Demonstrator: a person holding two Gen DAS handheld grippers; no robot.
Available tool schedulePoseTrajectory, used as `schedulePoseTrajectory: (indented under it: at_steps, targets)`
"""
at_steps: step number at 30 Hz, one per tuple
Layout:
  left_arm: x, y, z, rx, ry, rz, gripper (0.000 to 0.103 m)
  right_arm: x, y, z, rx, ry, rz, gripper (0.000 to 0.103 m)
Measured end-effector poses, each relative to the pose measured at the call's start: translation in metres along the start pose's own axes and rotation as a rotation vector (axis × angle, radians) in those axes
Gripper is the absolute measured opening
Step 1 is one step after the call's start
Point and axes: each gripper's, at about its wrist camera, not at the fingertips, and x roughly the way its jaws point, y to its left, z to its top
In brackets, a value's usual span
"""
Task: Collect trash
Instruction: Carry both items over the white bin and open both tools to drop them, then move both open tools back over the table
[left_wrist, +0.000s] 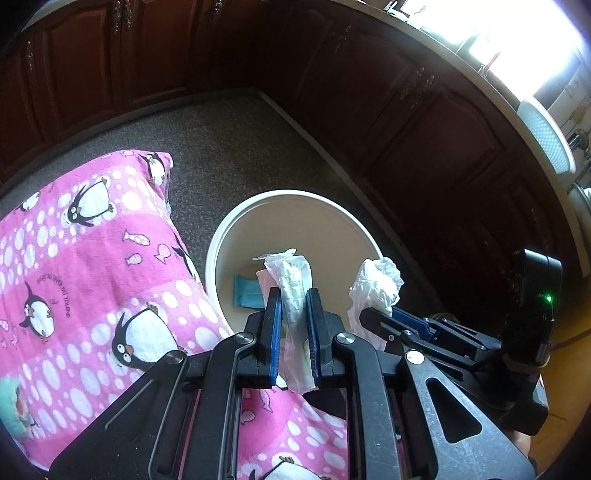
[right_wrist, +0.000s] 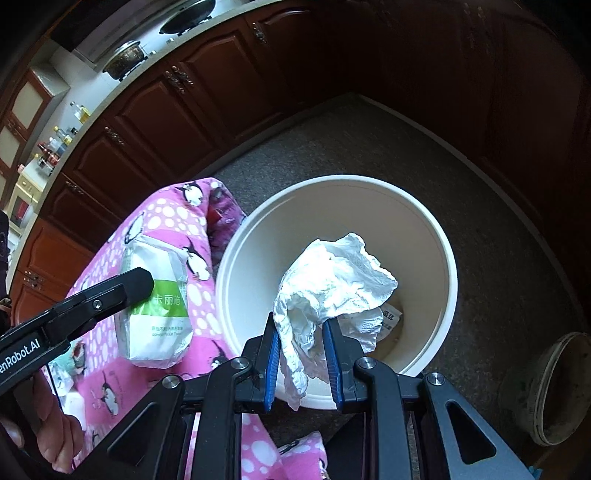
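Nearest the left wrist camera, the left tool (left_wrist: 294, 325) is clamped on a white tissue packet (left_wrist: 295, 291) with a green band, which stands up between the blue pads; in the right wrist view that packet (right_wrist: 157, 302) hangs over the pink penguin-print cloth (right_wrist: 173, 221), just beside the bin's left rim and not clearly over its mouth. The right tool (right_wrist: 301, 354) grips a crumpled white paper towel (right_wrist: 332, 280), its loose tail drooping below the pads, and this wad sits over the open white bin (right_wrist: 369, 182). Inside the bin, on the bottom, lie a teal scrap (left_wrist: 245, 291) and a printed paper slip (right_wrist: 391, 319). Beyond the bin the speckled floor (left_wrist: 236, 147) runs to dark wooden cabinets (left_wrist: 424, 122), and a dirty grey bucket (right_wrist: 554, 387) stands on the floor near the bin's right side. The risk I judge greatest: letting the packet go from here could drop it on the cloth or have it glance off the rim onto the floor; the light towel may also cling to a pad or drift past the rim
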Motion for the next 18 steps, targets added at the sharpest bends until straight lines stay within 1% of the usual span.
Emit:
schedulePoseTrajectory:
  at_steps: [1,2,3,4,5,6,8,18]
  targets:
    - [0.001,-0.001,0.000,0.004,0.001,0.005,0.012,0.001,-0.002,0.000,0.004,0.001,-0.008,0.022]
    - [0.002,-0.001,-0.001,0.010,0.001,0.009,0.014,0.002,-0.003,0.000,0.007,0.003,-0.013,0.025]
    - [0.002,-0.002,-0.001,0.015,0.001,0.012,0.022,0.003,-0.005,0.000,0.013,0.003,-0.021,0.036]
    - [0.001,-0.004,-0.002,0.018,-0.003,0.012,0.034,0.003,-0.006,0.000,0.018,0.000,-0.024,0.043]
    - [0.000,-0.009,-0.005,0.018,-0.007,0.011,0.040,0.002,-0.007,-0.001,0.025,-0.011,-0.021,0.049]
    - [-0.003,-0.008,-0.005,0.016,-0.014,0.009,0.047,0.001,-0.008,-0.001,0.026,-0.014,-0.020,0.049]
    - [-0.006,-0.008,-0.005,0.015,-0.025,0.012,0.047,0.001,-0.008,-0.001,0.024,-0.015,-0.024,0.049]
    - [-0.014,0.001,-0.007,0.006,-0.027,0.022,0.048,-0.002,-0.007,-0.004,0.033,-0.015,-0.016,0.049]
